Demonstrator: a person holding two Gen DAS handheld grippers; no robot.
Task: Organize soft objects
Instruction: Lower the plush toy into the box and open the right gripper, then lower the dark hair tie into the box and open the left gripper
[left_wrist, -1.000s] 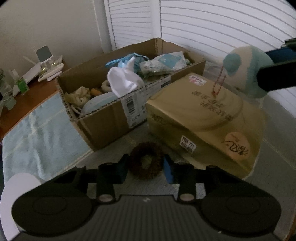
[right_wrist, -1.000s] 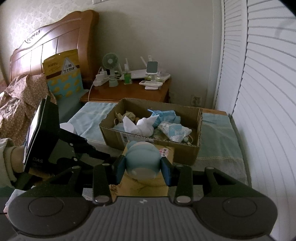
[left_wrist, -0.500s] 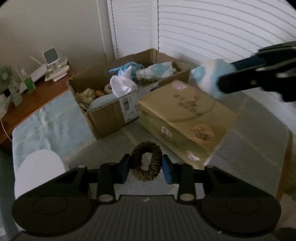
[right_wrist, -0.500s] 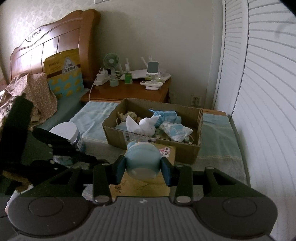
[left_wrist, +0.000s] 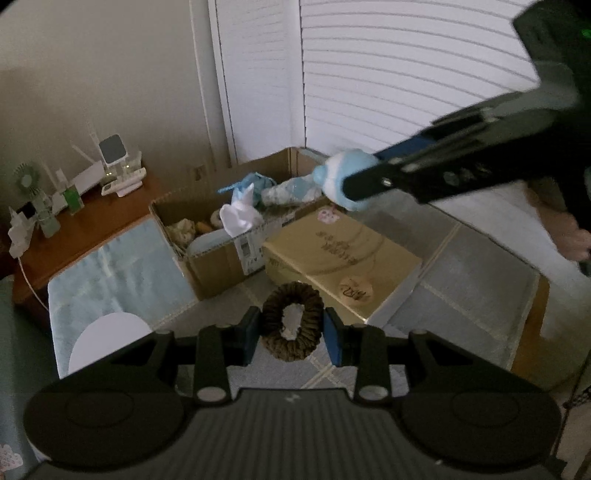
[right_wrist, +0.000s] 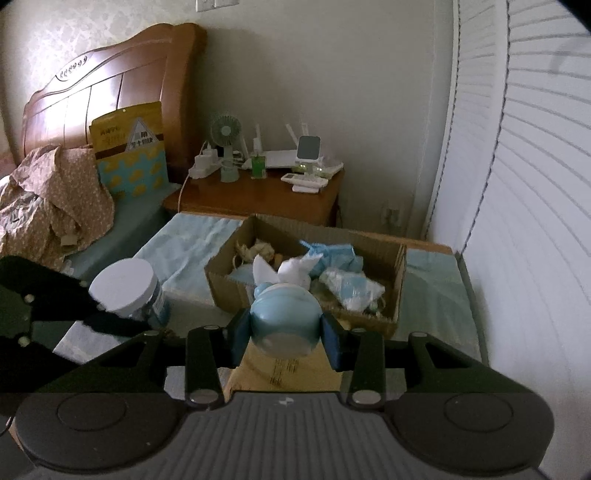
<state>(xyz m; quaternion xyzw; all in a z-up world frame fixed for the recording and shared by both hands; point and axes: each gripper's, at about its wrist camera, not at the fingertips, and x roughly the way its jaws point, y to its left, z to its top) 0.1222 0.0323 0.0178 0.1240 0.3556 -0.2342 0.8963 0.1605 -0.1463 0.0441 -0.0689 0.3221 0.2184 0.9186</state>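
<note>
My left gripper (left_wrist: 291, 332) is shut on a dark brown scrunchie (left_wrist: 292, 320) and holds it above the grey mat, in front of the boxes. My right gripper (right_wrist: 284, 334) is shut on a blue and white plush toy (right_wrist: 283, 319), which also shows in the left wrist view (left_wrist: 341, 177), held above the near edge of the open cardboard box (left_wrist: 207, 258). The open cardboard box (right_wrist: 400, 266) holds several soft items: white cloth, blue cloth and wrapped bundles.
A closed tan package (left_wrist: 340, 254) lies next to the open box. A white-lidded jar (right_wrist: 125, 286) stands at the left. A light blue towel (left_wrist: 110, 273) covers the surface. A wooden nightstand (right_wrist: 258, 195) with a fan and gadgets stands behind; shutters are at the right.
My left gripper has risen and pulled back with the scrunchie. My right gripper has carried the plush toy forward, from over the tan package to the open box's edge.
</note>
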